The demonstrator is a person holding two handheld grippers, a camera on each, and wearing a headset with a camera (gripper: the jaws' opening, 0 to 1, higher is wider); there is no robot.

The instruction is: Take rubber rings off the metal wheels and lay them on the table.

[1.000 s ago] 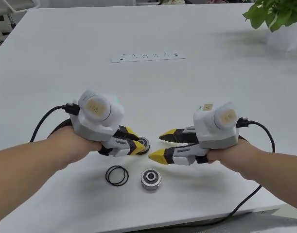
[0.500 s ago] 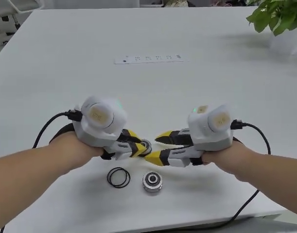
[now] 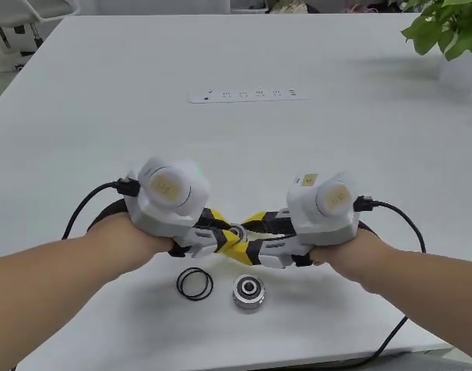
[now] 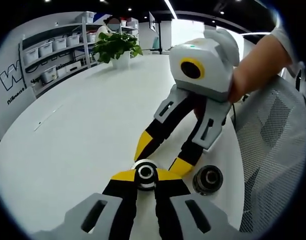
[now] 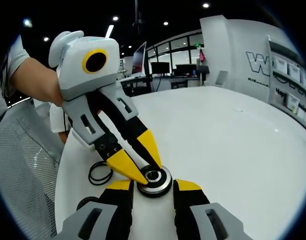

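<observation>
Left gripper point(image 4: 145, 176) pinches 1 metal wheel point(image 4: 145, 171), which right gripper point(image 5: 154, 185), jaws parted, flanks.

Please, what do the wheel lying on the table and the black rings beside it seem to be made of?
The wheel looks like metal: a silvery, shiny rim with bright highlights and a darker centre. The black rings are probably rubber: thin, matte loops lying flat, though the look alone leaves this open.
</observation>
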